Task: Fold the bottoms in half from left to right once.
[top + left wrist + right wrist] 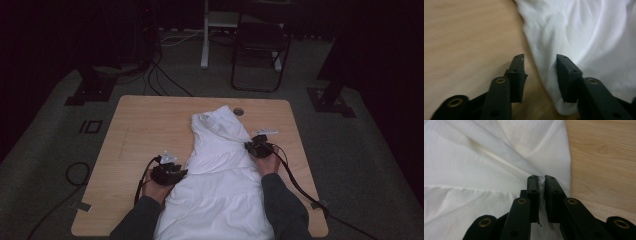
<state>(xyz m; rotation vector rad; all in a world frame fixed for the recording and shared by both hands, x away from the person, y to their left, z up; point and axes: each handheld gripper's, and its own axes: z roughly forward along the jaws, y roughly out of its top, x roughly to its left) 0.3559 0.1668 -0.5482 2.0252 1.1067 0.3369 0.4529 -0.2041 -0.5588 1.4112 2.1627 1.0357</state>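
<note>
Right gripper pinches the white garment mid-fold while left gripper gapes, needing a fresh hold.

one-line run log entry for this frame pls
scene: white garment spread on wooden table | left tool: open at garment's edge, not gripping | right tool: shut on pinched fabric at opposite edge

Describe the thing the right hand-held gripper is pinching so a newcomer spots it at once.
On the wooden table, look down the middle toward the near edge. A white garment lies there, crumpled. It is the table's one piece of cloth, and the right hand-held gripper pinches its edge.
</note>
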